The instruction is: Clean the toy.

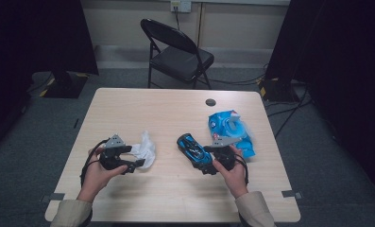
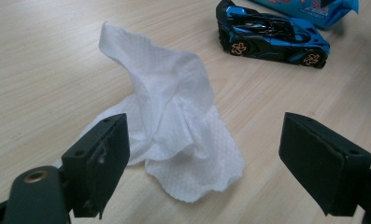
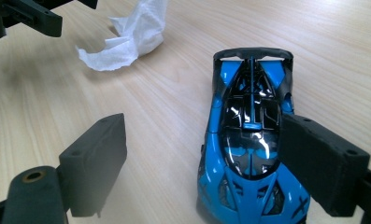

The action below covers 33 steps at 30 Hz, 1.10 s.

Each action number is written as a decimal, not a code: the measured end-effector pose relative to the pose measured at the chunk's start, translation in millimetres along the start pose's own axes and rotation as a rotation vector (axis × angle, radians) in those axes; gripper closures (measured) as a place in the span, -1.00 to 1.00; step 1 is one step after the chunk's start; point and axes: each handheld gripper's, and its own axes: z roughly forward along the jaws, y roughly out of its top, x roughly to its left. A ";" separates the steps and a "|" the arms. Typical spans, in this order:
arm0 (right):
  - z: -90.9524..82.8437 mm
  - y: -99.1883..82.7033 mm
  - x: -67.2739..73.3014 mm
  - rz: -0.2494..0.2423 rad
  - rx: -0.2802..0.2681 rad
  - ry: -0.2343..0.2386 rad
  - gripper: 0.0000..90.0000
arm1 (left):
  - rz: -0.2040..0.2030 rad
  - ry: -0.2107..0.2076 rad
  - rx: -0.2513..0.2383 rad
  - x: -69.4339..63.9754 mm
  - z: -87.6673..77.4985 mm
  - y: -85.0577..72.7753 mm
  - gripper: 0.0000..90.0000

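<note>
While the left gripper (image 2: 202, 158) holds its fingers wide apart over the crumpled white tissue (image 2: 174, 126) lying free on the desk (image 1: 166, 189), the right gripper (image 3: 202, 163) has its fingers spread around the blue toy car (image 3: 248, 140), unclamped, wipes pack (image 1: 232, 130) beyond.

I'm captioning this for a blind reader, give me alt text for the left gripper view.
A crumpled white paper tissue lies on a pale wooden table between the open black jaws of the left gripper, untouched. Behind it stands a blue and black toy race car.
</note>
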 end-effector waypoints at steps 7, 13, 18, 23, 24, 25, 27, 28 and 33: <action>-4.4 -3.0 4.7 -0.024 0.008 0.008 -0.65 | 0.017 0.002 0.011 -0.5 -6.8 -5.5 -0.64; -11.3 -8.2 5.4 -0.016 0.005 0.020 -0.65 | 0.023 -0.006 0.016 -3.3 -12.9 -10.3 -0.64; -18.4 -11.4 5.5 -0.025 0.005 0.016 -0.65 | 0.026 -0.009 0.022 -4.0 -16.5 -14.5 -0.64; -23.4 -15.5 4.7 -0.025 0.008 0.015 -0.65 | 0.015 -0.019 0.016 -4.9 -17.3 -17.8 -0.64; -24.3 -16.6 4.4 -0.024 0.008 0.013 -0.65 | 0.011 -0.021 0.016 -5.1 -17.6 -18.6 -0.64; -25.4 -17.8 3.9 -0.021 0.009 0.014 -0.65 | 0.011 -0.019 0.017 -5.2 -18.1 -19.3 -0.64; -27.6 -20.3 2.9 -0.014 0.011 0.016 -0.65 | 0.013 -0.020 0.017 -5.1 -19.0 -21.0 -0.64; -28.9 -21.6 2.2 -0.005 0.012 0.020 -0.64 | 0.008 -0.021 0.016 -5.1 -19.7 -22.1 -0.64; -35.0 -28.3 0.4 -0.006 0.025 0.022 -0.64 | 0.007 -0.029 0.025 -4.6 -23.1 -28.1 -0.64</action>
